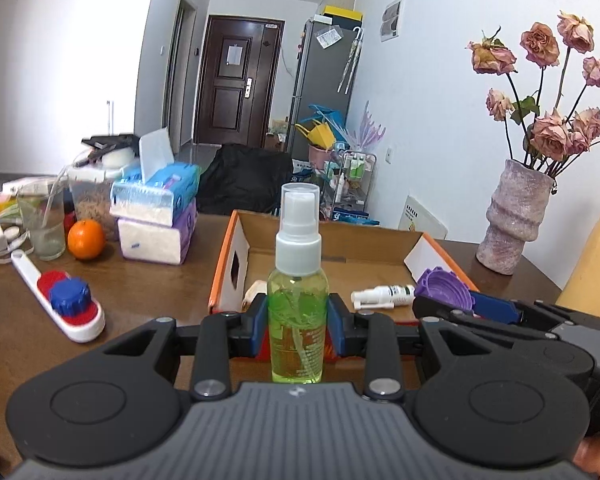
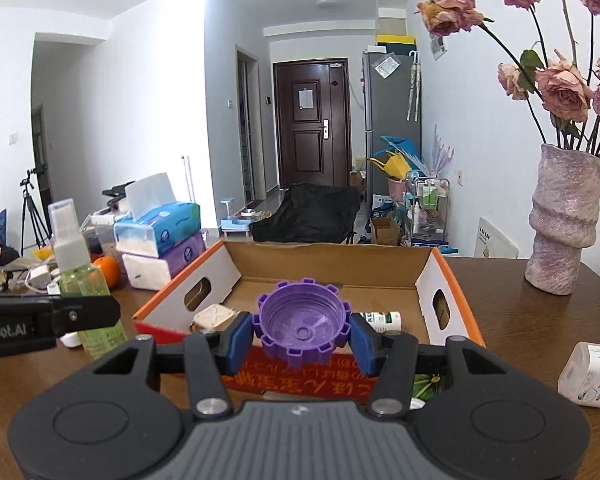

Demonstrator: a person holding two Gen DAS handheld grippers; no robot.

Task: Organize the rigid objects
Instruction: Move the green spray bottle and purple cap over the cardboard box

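Left gripper (image 1: 298, 330) is clamped on the upright green spray bottle (image 1: 298, 312), right gripper (image 2: 302, 338) squeezes a purple cap (image 2: 302, 326), both at the box's (image 2: 328, 260) near edge. Inside: a white tube (image 1: 384, 295) and a beige piece (image 2: 214, 316).

A green spray bottle (image 1: 298, 304) was held upright between the closed blue pads (image 1: 337, 326) of the left gripper (image 1: 298, 330), before an open cardboard box (image 1: 236, 258) in which a white tube (image 1: 382, 295) was laid.

Tube (image 1: 382, 295) lies in box (image 1: 332, 246).
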